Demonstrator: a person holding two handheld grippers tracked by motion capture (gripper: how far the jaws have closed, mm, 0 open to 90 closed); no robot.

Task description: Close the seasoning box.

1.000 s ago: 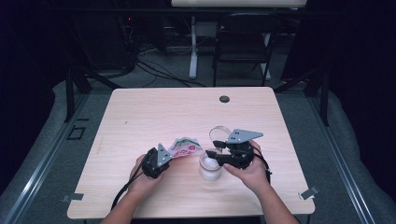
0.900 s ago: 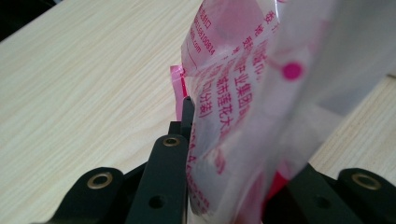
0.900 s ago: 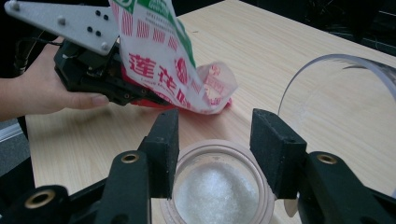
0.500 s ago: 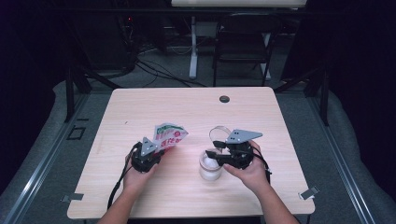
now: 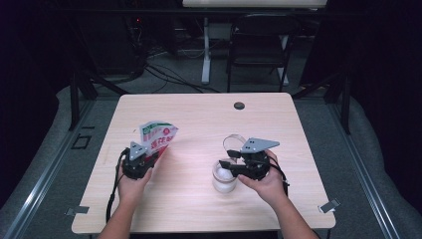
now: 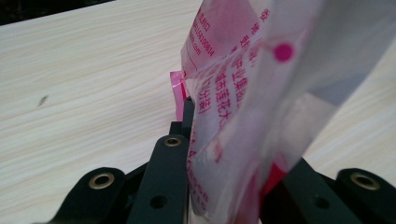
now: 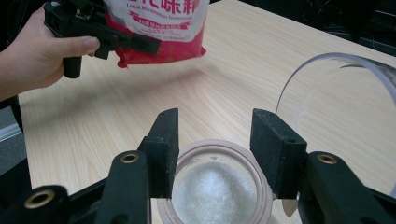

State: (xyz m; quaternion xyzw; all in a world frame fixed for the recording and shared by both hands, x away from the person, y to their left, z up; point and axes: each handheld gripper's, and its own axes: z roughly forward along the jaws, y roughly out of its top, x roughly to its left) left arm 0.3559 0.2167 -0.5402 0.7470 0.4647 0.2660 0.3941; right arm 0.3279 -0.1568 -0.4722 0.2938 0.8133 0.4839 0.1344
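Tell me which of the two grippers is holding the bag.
The left gripper holds the red-and-white bag, its jaws shut on the bag's lower edge. The right gripper is open over the glass jar.

Readable print stands on one item: the bag (image 5: 158,138) clamped in the left gripper (image 6: 224,154).

High view: white face of the bag carries large red Chinese characters and a small round red mark above them; too small to read with certainty.

Right gripper view: bag (image 7: 161,25) shows large white-on-red characters, the last three reading "味精", cut off at the top edge. Beneath them, one line of small Latin letters, blurred; not legible.

Left gripper view: magenta Chinese print runs sideways down the clear film (image 6: 243,107); a digit string ending "0814" shows near the top, plus ".com". A solid magenta dot sits beside it.
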